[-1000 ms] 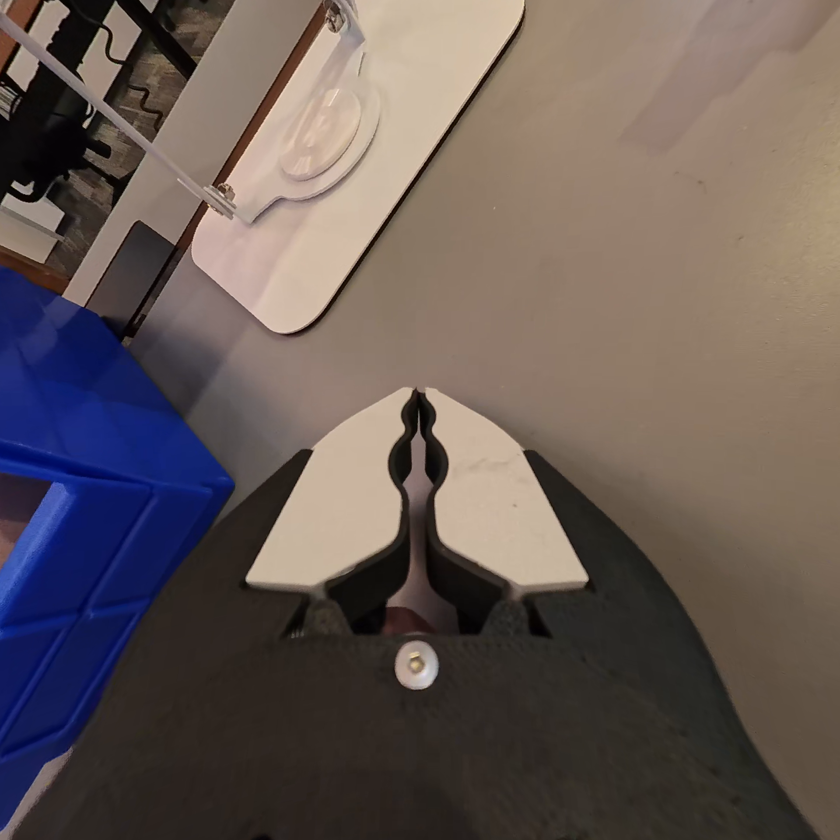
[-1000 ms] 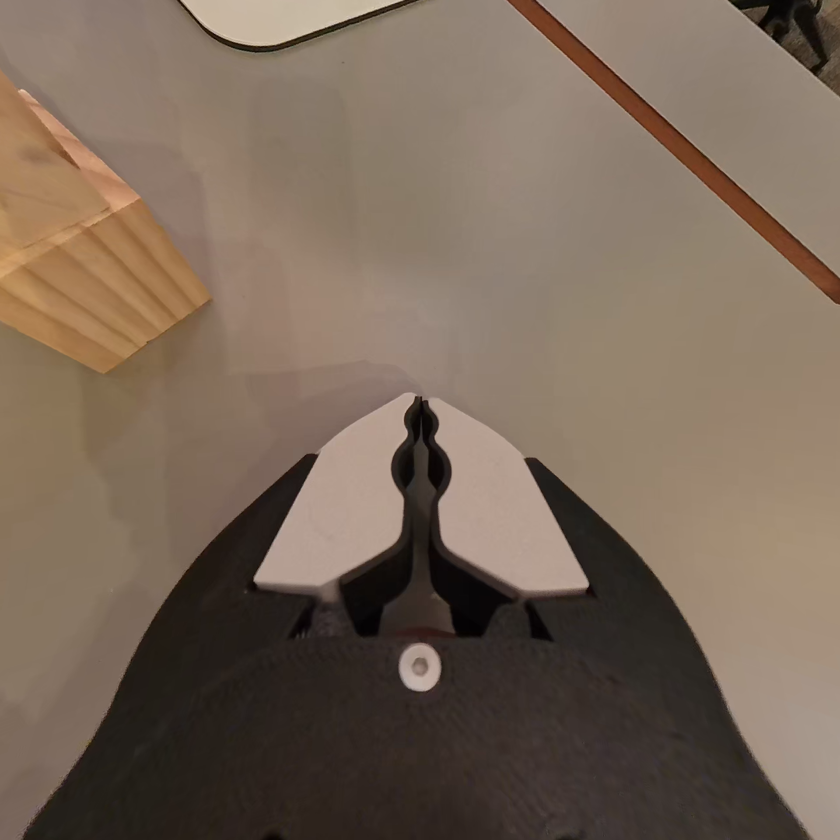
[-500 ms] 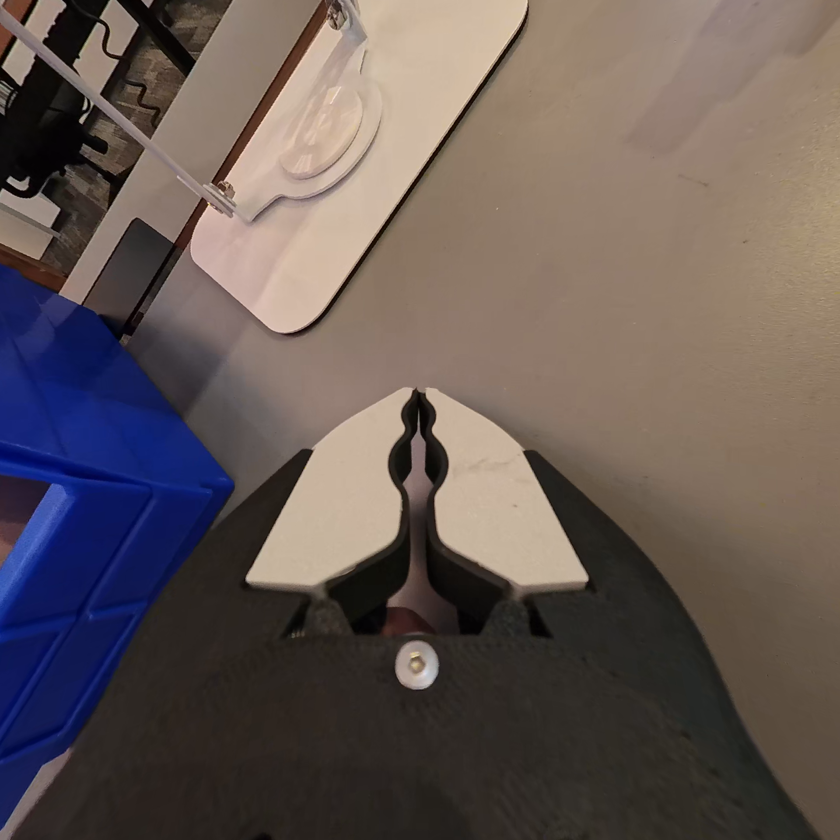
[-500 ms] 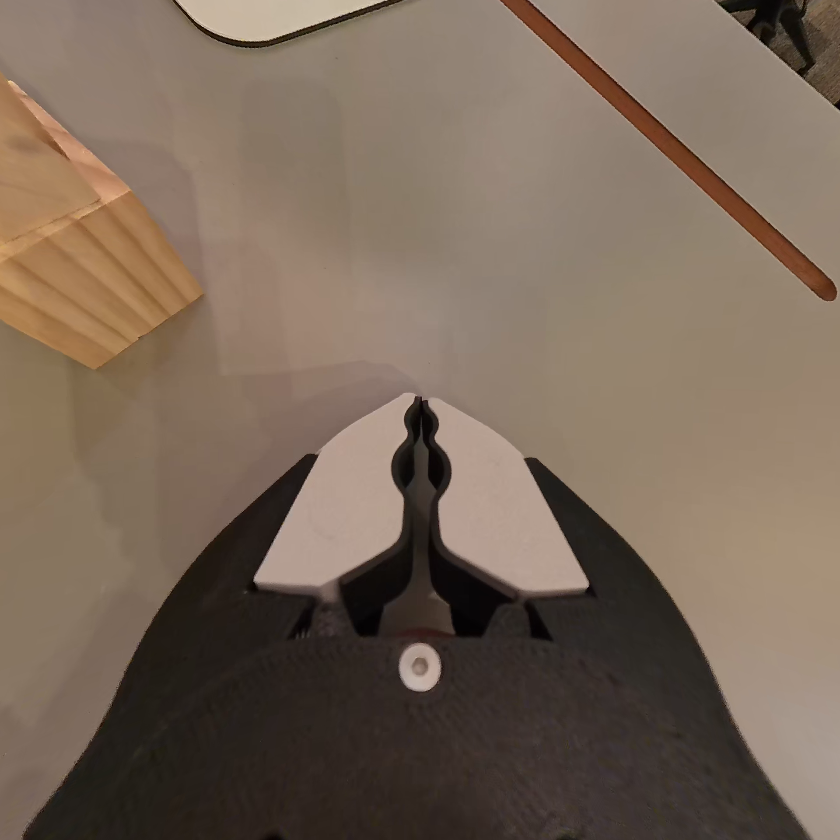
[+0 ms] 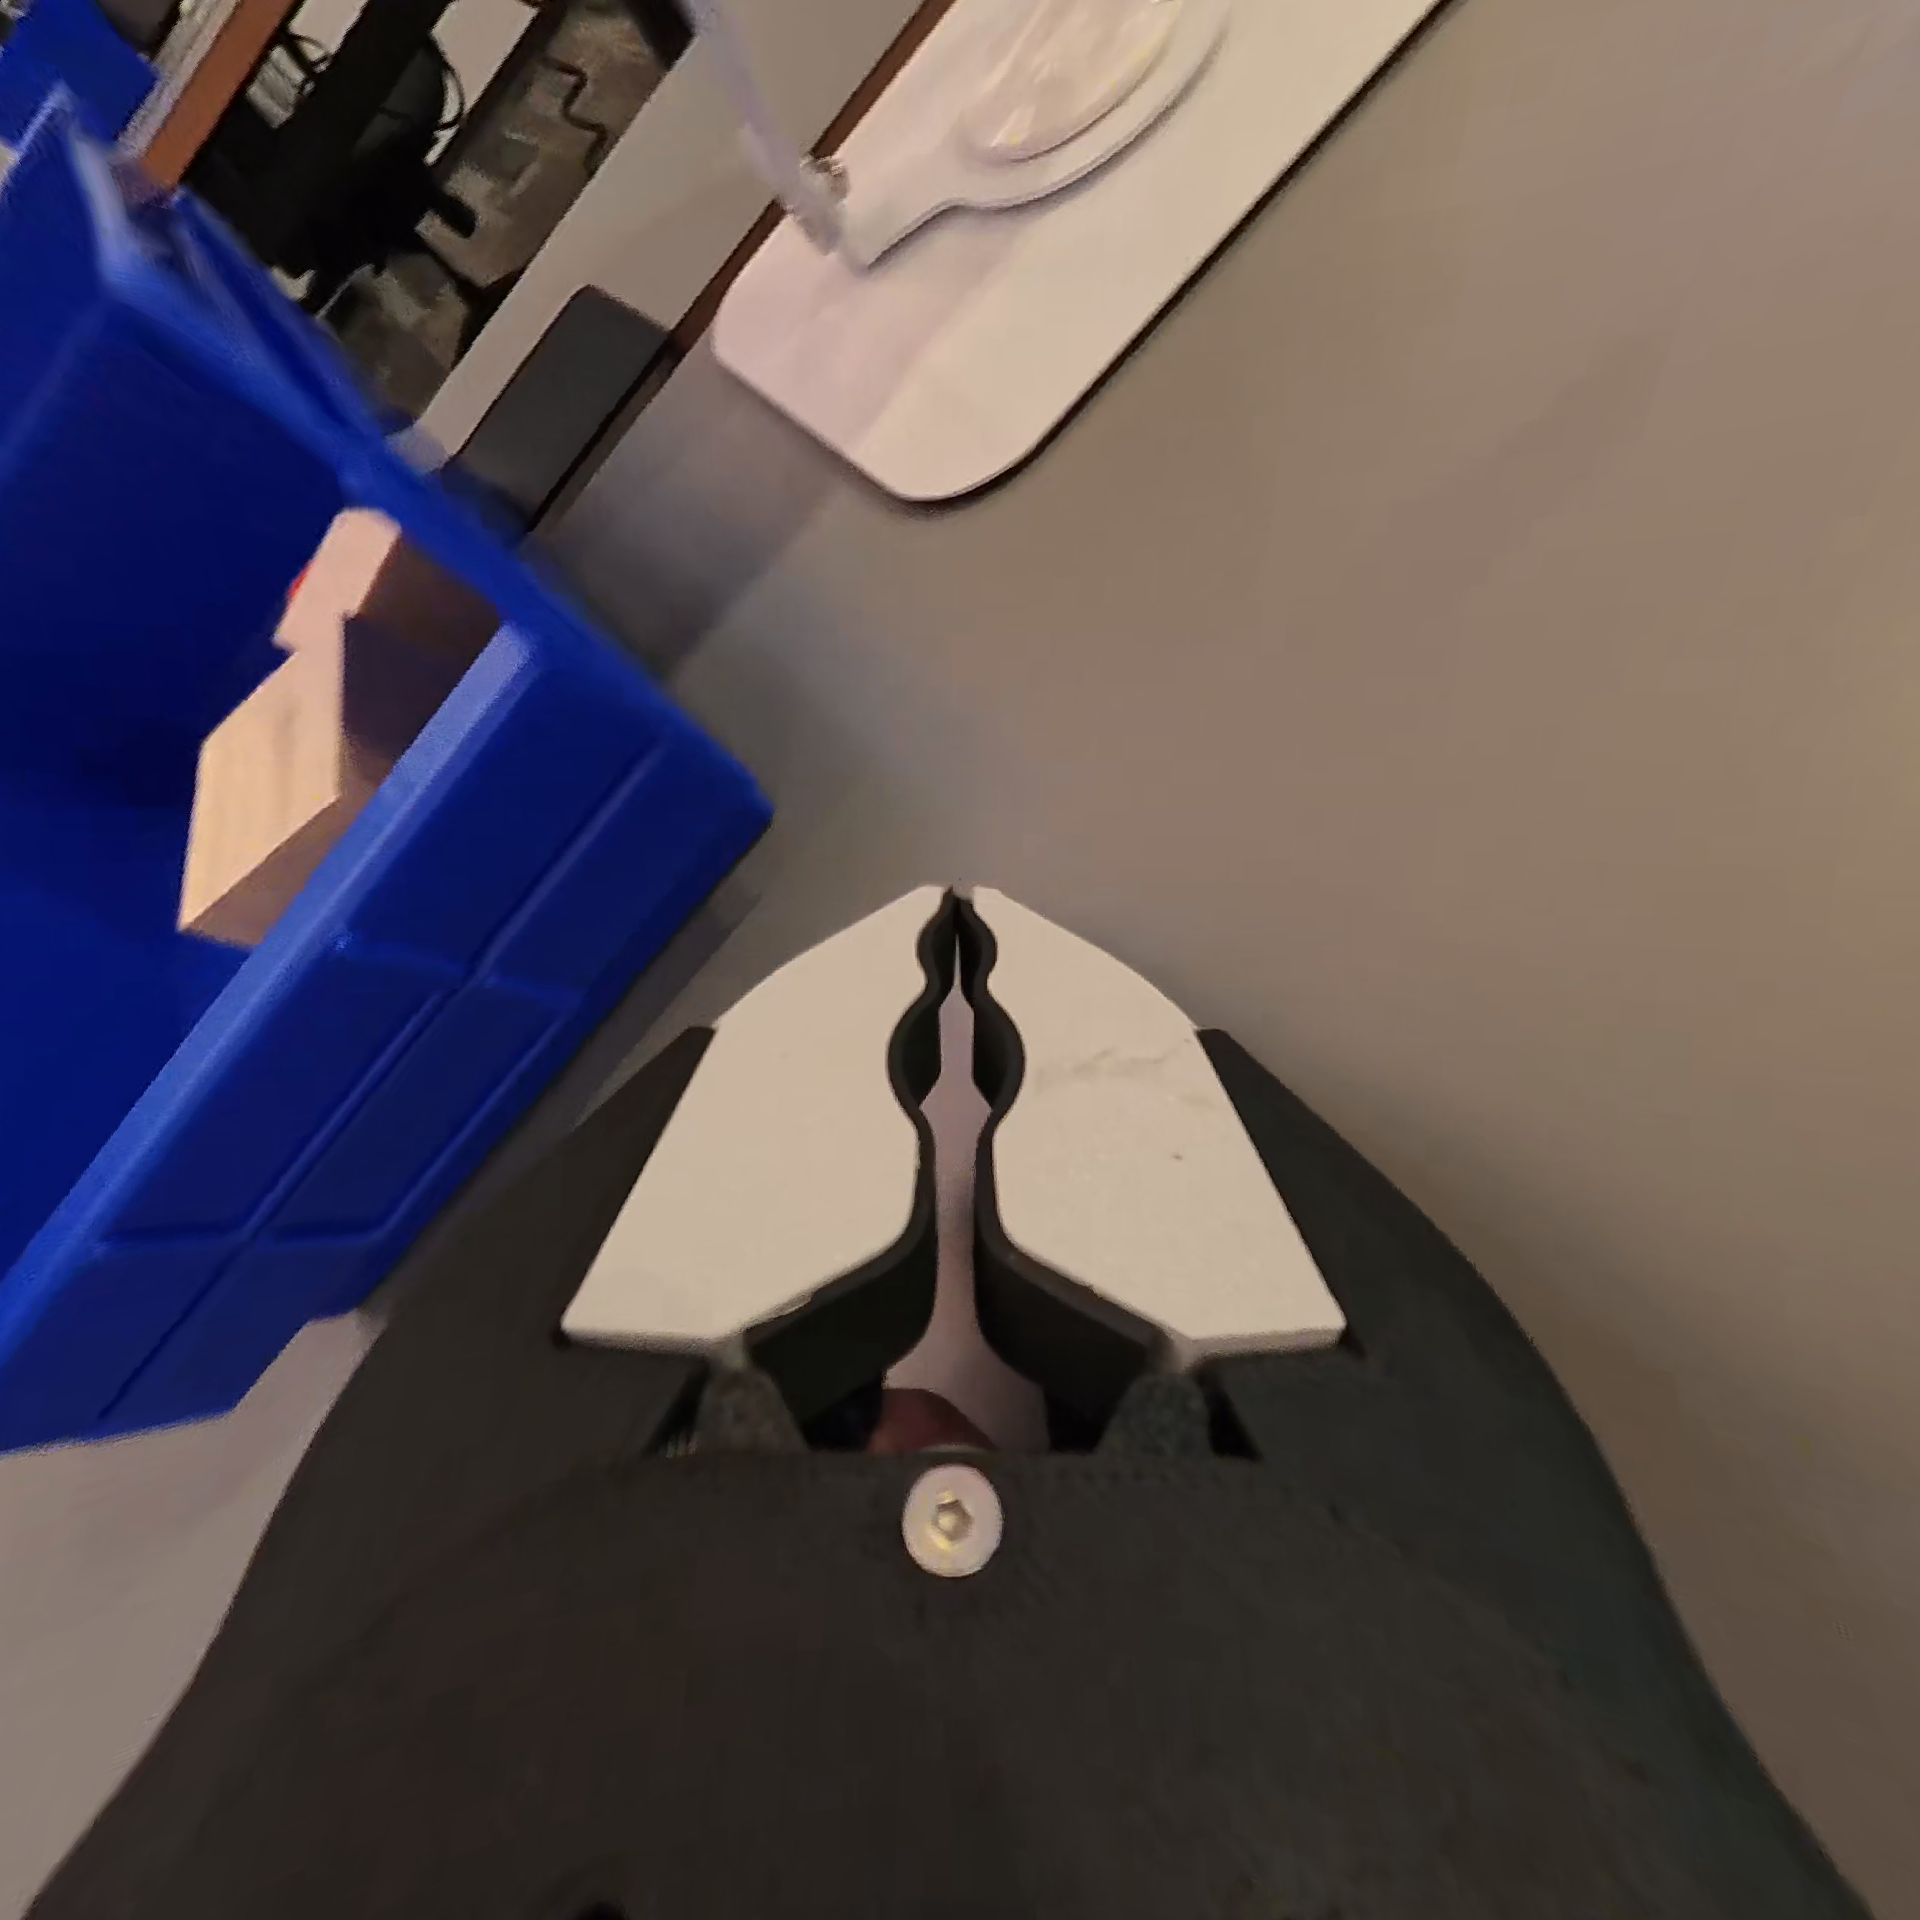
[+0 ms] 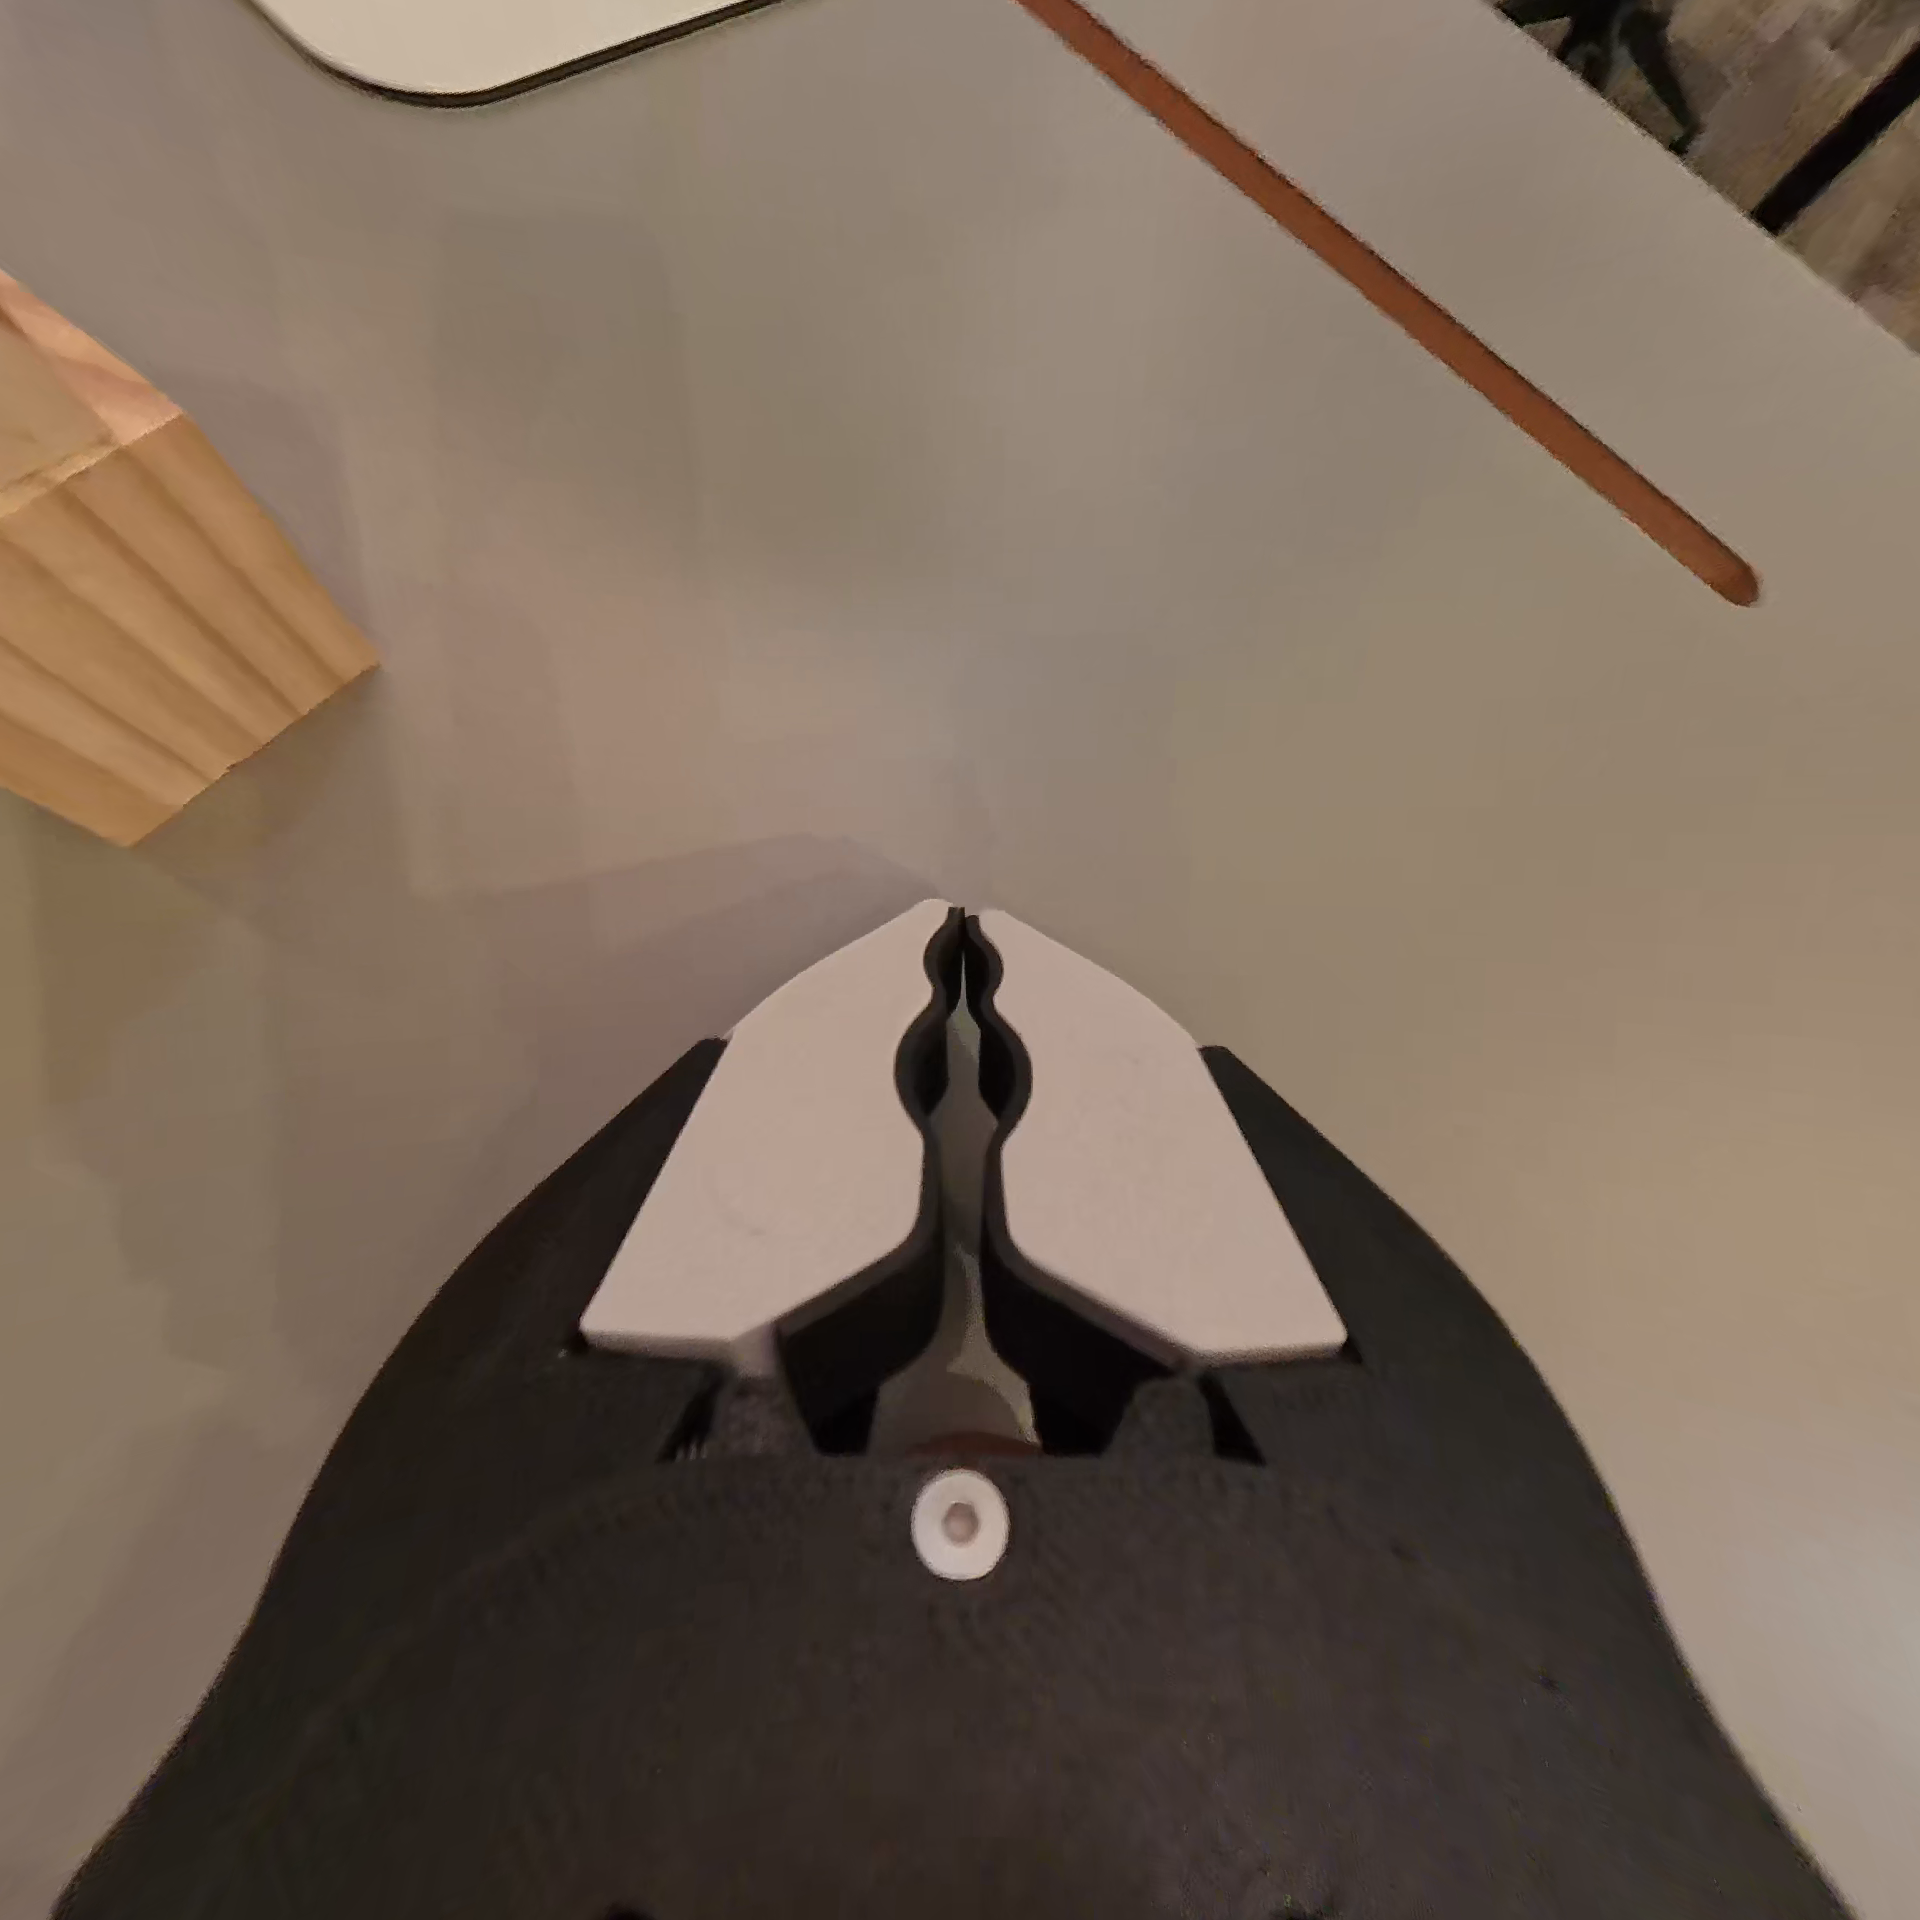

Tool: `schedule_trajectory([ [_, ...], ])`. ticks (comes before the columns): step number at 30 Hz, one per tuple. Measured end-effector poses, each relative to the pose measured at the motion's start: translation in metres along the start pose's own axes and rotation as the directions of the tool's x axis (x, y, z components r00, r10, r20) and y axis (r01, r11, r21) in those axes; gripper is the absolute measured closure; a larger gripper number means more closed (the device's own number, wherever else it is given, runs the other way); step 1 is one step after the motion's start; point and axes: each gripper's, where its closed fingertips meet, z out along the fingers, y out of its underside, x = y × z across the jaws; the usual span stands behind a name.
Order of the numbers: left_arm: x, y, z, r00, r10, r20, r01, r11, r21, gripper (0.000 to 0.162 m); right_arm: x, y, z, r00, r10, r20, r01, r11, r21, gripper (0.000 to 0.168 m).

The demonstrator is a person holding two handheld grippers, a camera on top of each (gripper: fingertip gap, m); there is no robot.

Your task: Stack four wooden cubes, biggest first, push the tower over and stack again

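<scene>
In the left wrist view, a wooden cube lies inside a blue bin at the left; a second wooden piece shows behind it in the bin. My left gripper is shut and empty over the grey table, just right of the bin's corner. In the right wrist view, a large wooden cube stands on the table at the left edge, partly cut off. My right gripper is shut and empty, to the right of that cube and apart from it.
A white board with a clear plastic stand lies at the back of the grey table; its corner also shows in the right wrist view. A brown slot runs across the table at the right. Chairs and floor lie beyond the table edge. Tip to tip, the grippers are about 50 cm apart. To reach the brown slot in a straight line is about 25 cm for my right fingers, about 55 cm for my left.
The left gripper has swung left and lifted, so the inside of the blue bin and its cubes now show. The right gripper has shifted slightly; the big cube sits lower in its view.
</scene>
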Motion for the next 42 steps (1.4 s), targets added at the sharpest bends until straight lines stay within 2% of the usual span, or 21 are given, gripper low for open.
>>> schedule_trajectory([
  [7, -0.014, 0.009, -0.008, 0.997, 0.018, 0.077, -0.019, 1.000, 0.007, 0.160, 0.013, -0.003, -0.009, 0.994, 0.018, -0.105, -0.013, 0.999, 0.050, 0.168],
  [13, -0.018, 0.009, -0.008, 0.994, 0.015, 0.106, -0.016, 1.000, 0.009, 0.159, 0.017, -0.001, -0.013, 0.992, 0.049, -0.117, -0.042, 0.997, 0.059, 0.168],
  [18, -0.024, 0.012, -0.013, 0.993, -0.009, 0.119, 0.007, 1.000, 0.022, 0.161, 0.026, 0.004, -0.024, 0.980, 0.143, -0.141, -0.132, 0.988, 0.084, 0.168],
  [26, -0.045, 0.051, -0.035, 0.986, -0.026, 0.165, 0.033, 0.999, -0.039, 0.162, 0.055, 0.030, -0.048, 0.913, 0.317, -0.258, -0.305, 0.948, 0.085, 0.168],
  [28, -0.051, 0.058, -0.040, 0.984, -0.037, 0.175, 0.045, 0.998, -0.045, 0.162, 0.043, 0.024, -0.040, 0.913, 0.328, -0.244, -0.322, 0.945, 0.064, 0.168],
  [30, -0.054, 0.061, -0.043, 0.982, -0.049, 0.183, 0.057, 0.997, -0.042, 0.162, 0.007, -0.003, -0.022, 0.940, 0.274, -0.204, -0.272, 0.961, 0.039, 0.168],
  [33, -0.056, 0.063, -0.044, 0.981, -0.054, 0.189, 0.063, 0.997, -0.046, 0.162, -0.112, -0.077, 0.020, 0.995, 0.059, -0.075, -0.057, 0.998, 0.017, 0.168],
  [35, -0.060, 0.068, -0.047, 0.977, -0.055, 0.205, 0.068, 0.996, -0.055, 0.162, -0.165, -0.118, 0.031, 0.997, 0.065, 0.045, -0.068, 0.995, 0.077, 0.168],
  [38, -0.071, 0.082, -0.058, 0.966, -0.087, 0.242, 0.105, 0.993, -0.063, 0.162, -0.166, -0.130, 0.027, 0.998, 0.049, 0.048, -0.054, 0.994, 0.099, 0.168],
  [42, -0.095, 0.103, -0.076, 0.942, -0.148, 0.300, 0.170, 0.984, -0.048, 0.162, -0.150, -0.116, 0.004, 0.998, 0.040, 0.048, -0.046, 0.990, 0.132, 0.168],
])
